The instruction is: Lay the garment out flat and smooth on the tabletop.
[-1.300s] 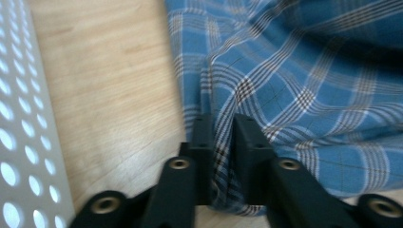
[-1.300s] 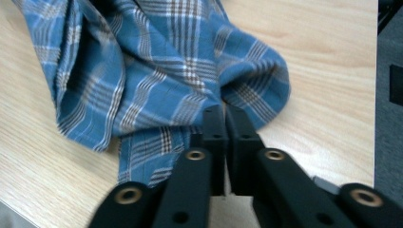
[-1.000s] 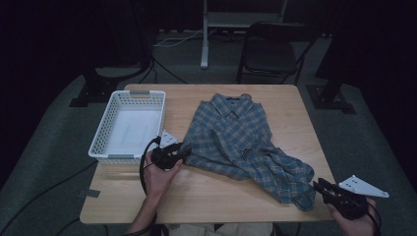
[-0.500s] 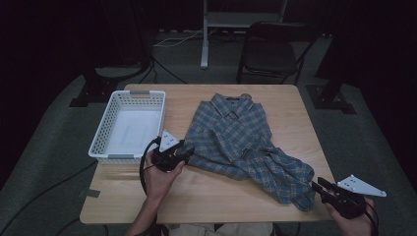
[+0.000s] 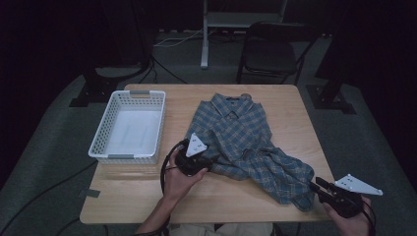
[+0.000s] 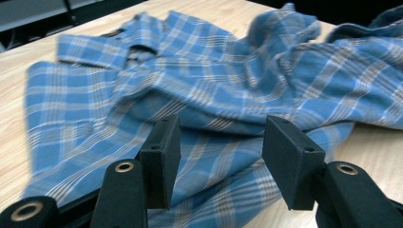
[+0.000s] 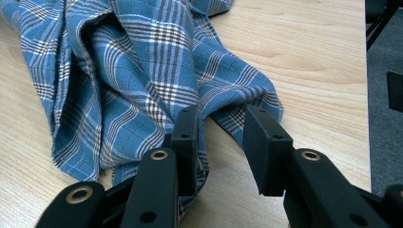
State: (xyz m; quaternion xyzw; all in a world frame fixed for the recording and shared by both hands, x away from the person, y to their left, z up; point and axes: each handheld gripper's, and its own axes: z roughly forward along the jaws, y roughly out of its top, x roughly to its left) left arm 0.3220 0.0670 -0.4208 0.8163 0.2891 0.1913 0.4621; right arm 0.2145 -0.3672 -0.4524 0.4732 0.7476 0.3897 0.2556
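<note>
two grippers on one plaid shirt (image 5: 246, 142), which lies mid-table, collar at 12 o'clock, bunched sleeve trailing to 5 o'clock near the table (image 5: 147, 196) edge. left gripper (image 5: 209, 164) at the shirt's 8 o'clock hem: jaws apart and just been opening, cloth lying between them but not pinched, see left gripper view (image 6: 216, 156). right gripper (image 5: 314, 187) at the sleeve end: jaws apart, just been opening too, a fold sitting in the gap, pads not pressing (image 7: 216, 142).

risks: closing now could catch several layers or only a loose fold, so the shirt slips or drags crooked; a pull at 5 o'clock may slide the sleeve off the edge.

hard to read: buttons and cuff buried in folds; white basket (image 5: 129, 127) at 9 o'clock looks empty, dim light.
</note>
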